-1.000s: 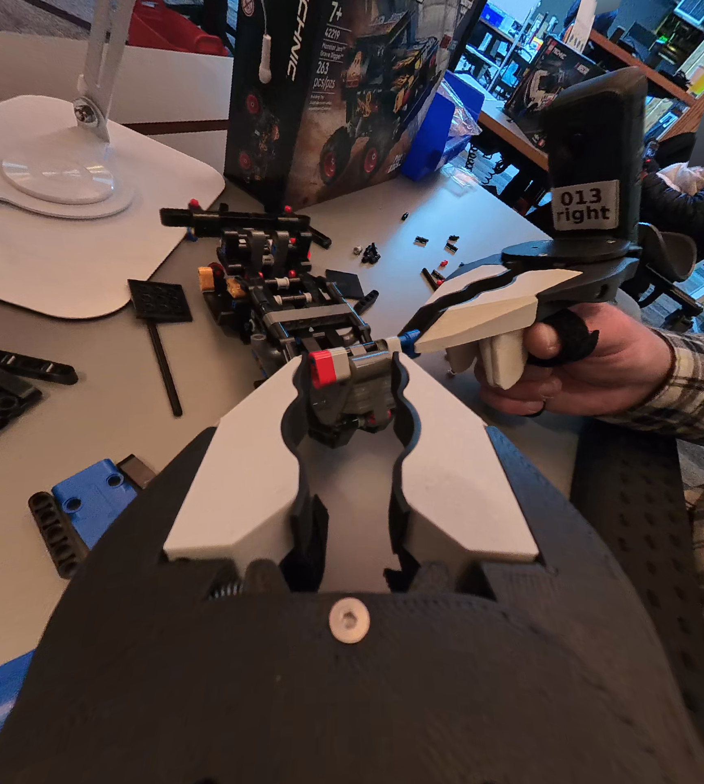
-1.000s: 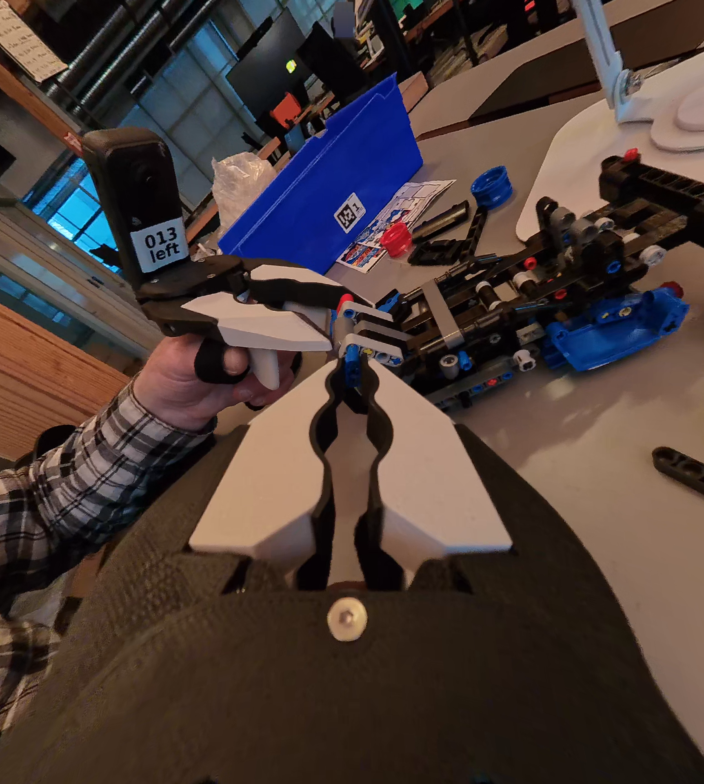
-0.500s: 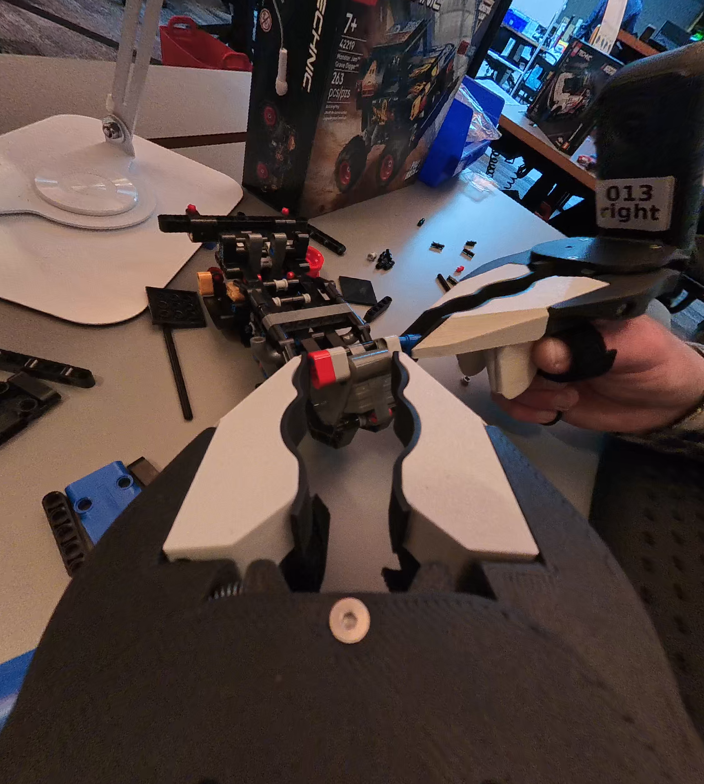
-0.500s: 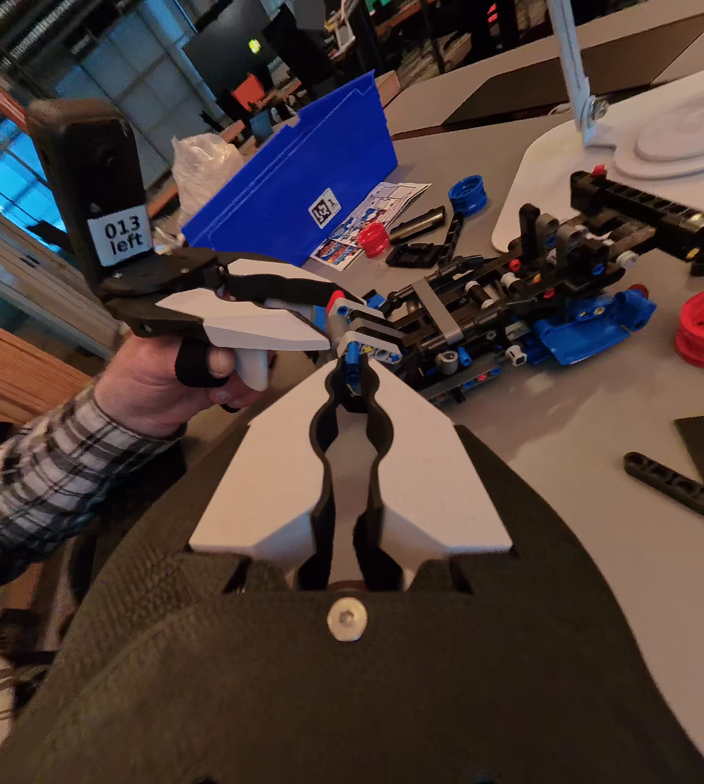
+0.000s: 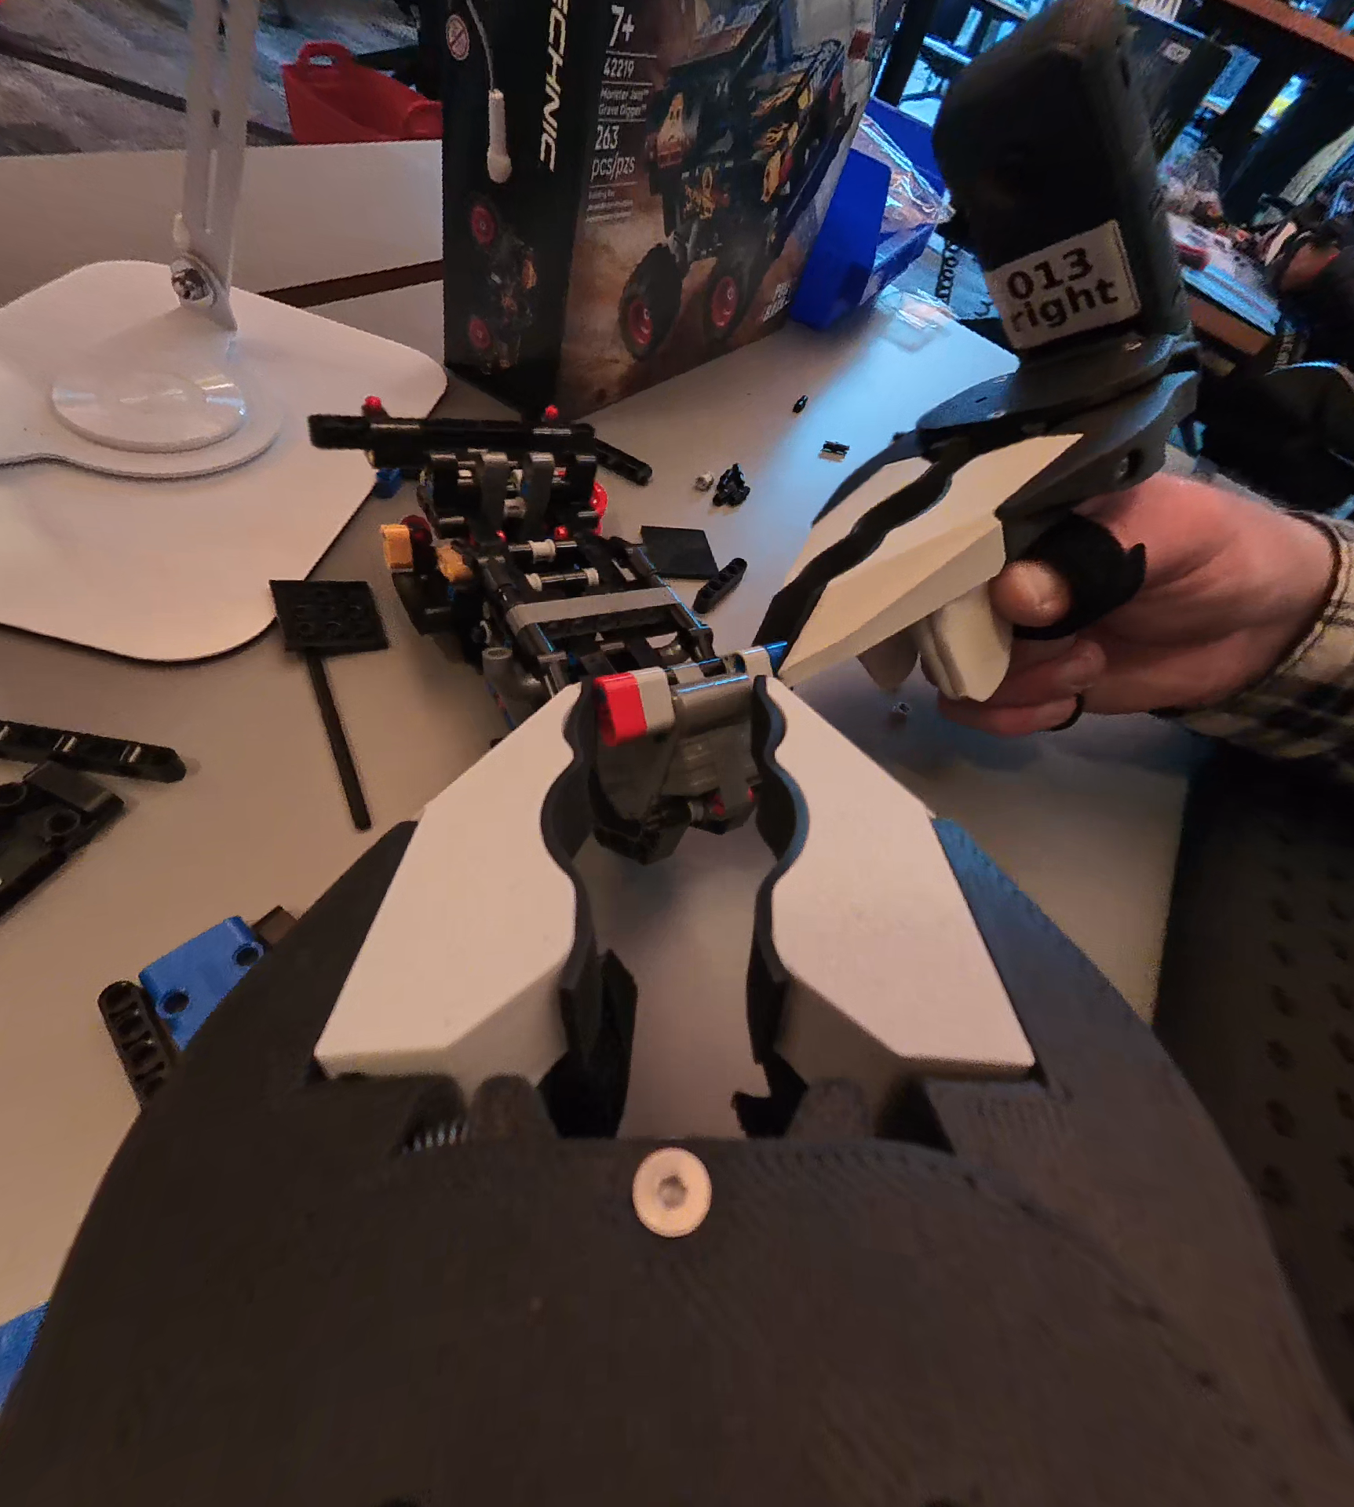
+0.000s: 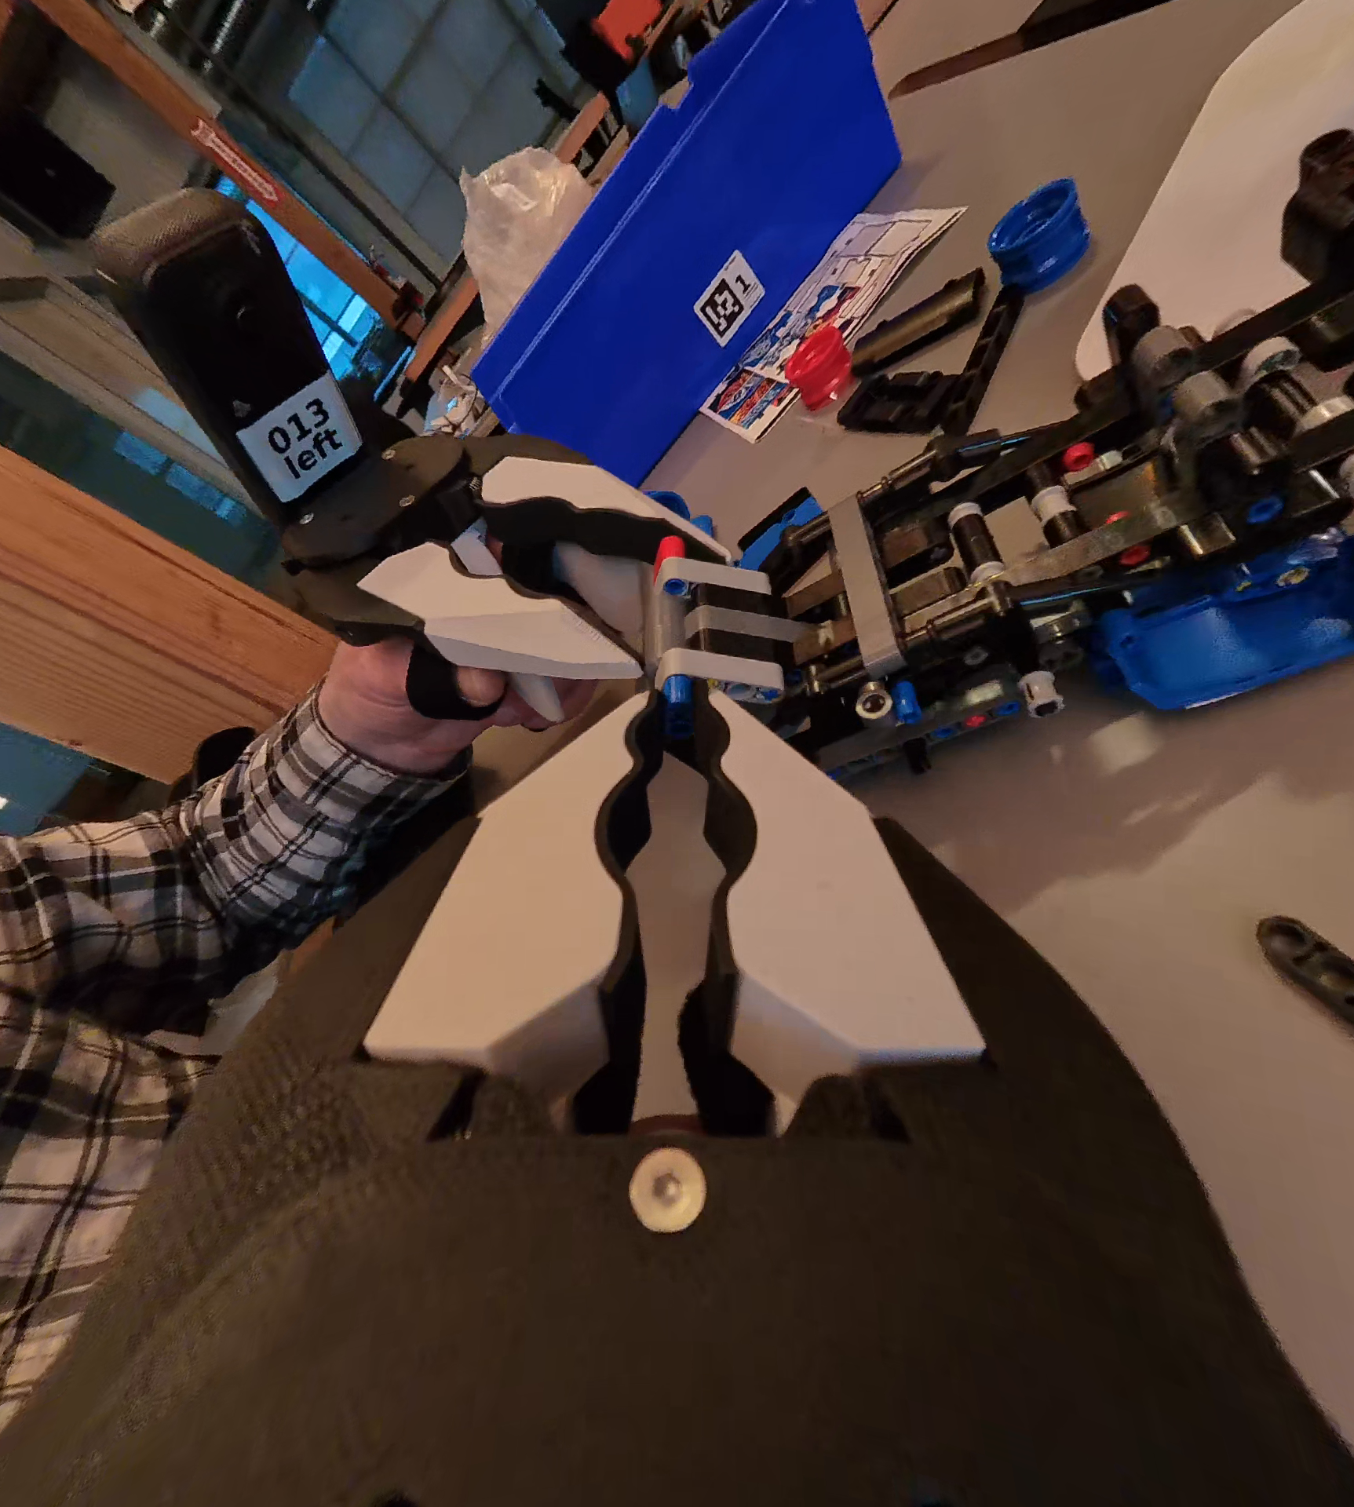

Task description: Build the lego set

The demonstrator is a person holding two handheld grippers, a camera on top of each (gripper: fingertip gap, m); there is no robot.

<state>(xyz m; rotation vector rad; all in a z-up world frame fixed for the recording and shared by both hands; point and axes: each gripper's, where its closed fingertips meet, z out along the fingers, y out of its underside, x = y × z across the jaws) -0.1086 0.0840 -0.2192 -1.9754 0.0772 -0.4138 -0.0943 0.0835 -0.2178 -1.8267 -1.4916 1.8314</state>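
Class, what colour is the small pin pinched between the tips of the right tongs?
Blue. The pin shows best in the right wrist view.

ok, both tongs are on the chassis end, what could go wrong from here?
1. The right tongs pinch only a small blue pin at the tips. It could slip or twist off axis while being pushed in.
2. The left tongs clamp just the grey end of the chassis. A hard push may flex it or pop joints loose.
3. Loose black beams and small parts lie nearby. A swinging chassis could scatter them.
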